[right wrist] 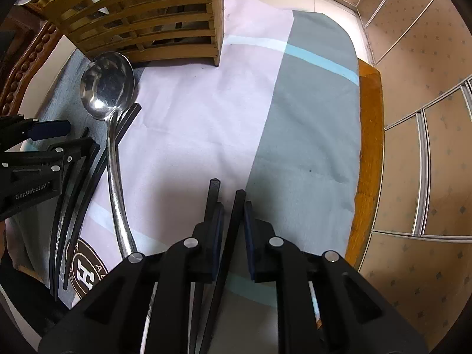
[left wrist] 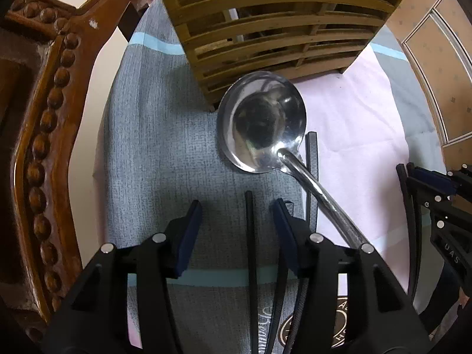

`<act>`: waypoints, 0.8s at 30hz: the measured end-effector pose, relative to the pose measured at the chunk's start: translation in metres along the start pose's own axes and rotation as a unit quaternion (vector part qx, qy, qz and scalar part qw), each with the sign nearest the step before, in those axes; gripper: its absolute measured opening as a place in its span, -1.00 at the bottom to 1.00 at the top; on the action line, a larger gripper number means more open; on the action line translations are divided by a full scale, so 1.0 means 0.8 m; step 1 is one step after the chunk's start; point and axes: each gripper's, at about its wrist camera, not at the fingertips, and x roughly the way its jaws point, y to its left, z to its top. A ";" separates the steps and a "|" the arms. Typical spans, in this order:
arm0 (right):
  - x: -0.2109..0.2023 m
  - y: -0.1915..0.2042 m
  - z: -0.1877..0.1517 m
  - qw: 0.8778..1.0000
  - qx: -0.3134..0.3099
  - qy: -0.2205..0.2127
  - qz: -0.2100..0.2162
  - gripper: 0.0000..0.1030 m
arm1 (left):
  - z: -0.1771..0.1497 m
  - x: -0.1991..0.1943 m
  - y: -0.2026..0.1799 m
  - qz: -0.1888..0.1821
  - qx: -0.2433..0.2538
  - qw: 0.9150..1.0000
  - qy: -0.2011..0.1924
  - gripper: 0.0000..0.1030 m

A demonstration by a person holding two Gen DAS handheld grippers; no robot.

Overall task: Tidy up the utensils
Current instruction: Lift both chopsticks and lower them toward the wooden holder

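Note:
A steel ladle lies on the cloth, its bowl against the foot of a slatted wooden utensil holder. My left gripper points down over the cloth and is open. One black chopstick lies between its blue pads, touching neither. More black chopsticks lie beside the ladle's handle. My right gripper is shut on two black chopsticks, whose tips stick out past the pads. From the right wrist, the ladle, the holder and the left gripper show at the left.
A patchwork cloth of grey, pink and light-blue stripes covers the table, with a round logo near the front. A carved wooden frame runs along the left. The table's wooden edge and tiled floor are at the right.

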 end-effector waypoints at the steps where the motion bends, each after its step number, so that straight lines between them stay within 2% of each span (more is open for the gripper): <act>1: 0.000 0.001 0.000 1.000 0.001 0.000 0.002 -0.69 | 0.001 -0.001 0.001 -0.005 0.000 1.000 -0.002 -0.10; 3: 0.000 0.000 0.001 1.000 0.003 -0.003 0.006 -0.76 | -0.005 -0.001 0.005 -0.008 0.003 1.000 -0.004 -0.27; 5: 0.001 0.002 0.003 1.000 0.002 -0.004 0.009 -0.79 | -0.016 -0.002 0.004 -0.014 0.004 1.000 -0.009 -0.82; 6: 0.000 0.002 0.003 1.000 0.004 -0.005 0.009 -0.80 | -0.016 -0.003 0.003 -0.019 0.003 1.000 -0.008 -0.90; 10: -0.002 -0.003 -0.001 1.000 0.013 -0.010 0.021 -0.82 | -0.024 -0.013 0.004 -0.030 -0.010 0.999 -0.017 -0.90; 16: -0.052 -0.015 -0.005 0.998 0.032 -0.058 0.022 -0.86 | -0.048 -0.087 0.002 -0.037 -0.018 0.995 -0.087 -0.91; 19: -0.103 -0.016 -0.011 0.994 0.033 -0.106 0.020 -0.86 | -0.059 -0.141 0.003 -0.034 -0.018 0.990 -0.139 -0.91; 24: -0.177 -0.022 -0.032 0.982 0.036 -0.182 0.028 -0.86 | -0.091 -0.232 0.002 -0.026 -0.018 0.973 -0.230 -0.91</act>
